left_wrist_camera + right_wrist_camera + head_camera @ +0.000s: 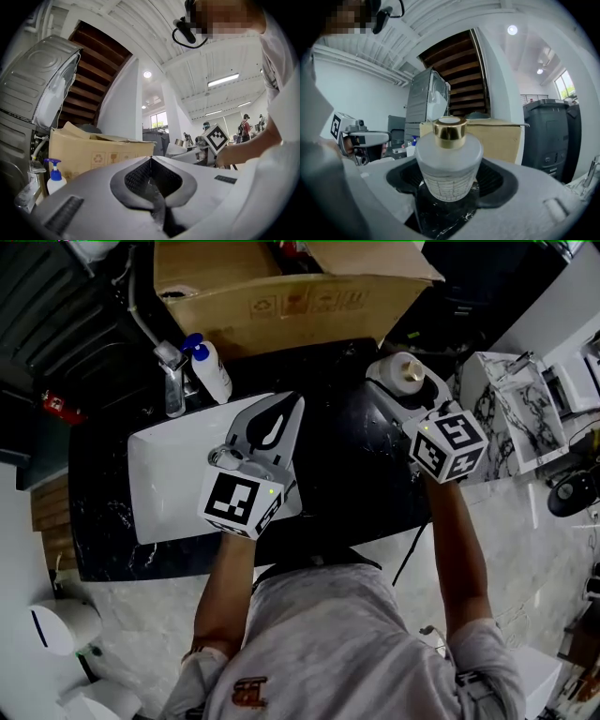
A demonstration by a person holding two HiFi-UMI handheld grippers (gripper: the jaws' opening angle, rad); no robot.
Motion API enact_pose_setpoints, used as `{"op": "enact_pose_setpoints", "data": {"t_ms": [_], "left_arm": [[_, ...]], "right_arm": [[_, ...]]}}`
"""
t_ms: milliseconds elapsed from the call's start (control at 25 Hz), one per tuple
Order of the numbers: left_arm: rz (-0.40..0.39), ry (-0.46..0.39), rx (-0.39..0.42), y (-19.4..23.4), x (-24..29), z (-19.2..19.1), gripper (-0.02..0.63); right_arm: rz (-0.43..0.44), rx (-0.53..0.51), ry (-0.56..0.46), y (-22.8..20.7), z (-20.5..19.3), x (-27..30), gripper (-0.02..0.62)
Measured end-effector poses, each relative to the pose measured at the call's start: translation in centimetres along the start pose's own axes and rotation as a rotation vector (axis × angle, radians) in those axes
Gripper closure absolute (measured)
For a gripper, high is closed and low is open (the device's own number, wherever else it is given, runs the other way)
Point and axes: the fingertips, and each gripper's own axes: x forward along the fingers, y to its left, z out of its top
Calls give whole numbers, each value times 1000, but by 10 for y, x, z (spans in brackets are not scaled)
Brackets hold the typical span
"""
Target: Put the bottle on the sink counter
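- Black marble worktop (361,460), with white sink basin (164,470) set in its left part.
- Frosted bottle (449,161) with gold cap (449,133), upright, long axis vertical, at the worktop's right rear; base on or just over the marble, cannot tell which.
- Clamped at its sides by right tongs (450,183), dead ahead between them.
- Left tongs (151,161) pressed together, empty, over the basin, well apart from the bottle.
- Probably called for next: straight settling down, then release.
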Motion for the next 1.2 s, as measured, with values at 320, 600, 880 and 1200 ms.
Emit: {"op": "enact_pose_setpoints", "data": {"t_ms": [320,600,880,1200], "left_arm": [[53,56,-22,13,21,-32,604],[93,76,-14,23,29,-42,604],[133,106,-9,33,29,-51,604],[155,121,-13,38,29,-56,604]], "right_arm": [[-1,-18,158,-44,-49,53,266],[4,16,287,-79,-101,92,267],[6,25,373,-102,-138,123,267],[5,16,440,-114,-163,137,266]]}}
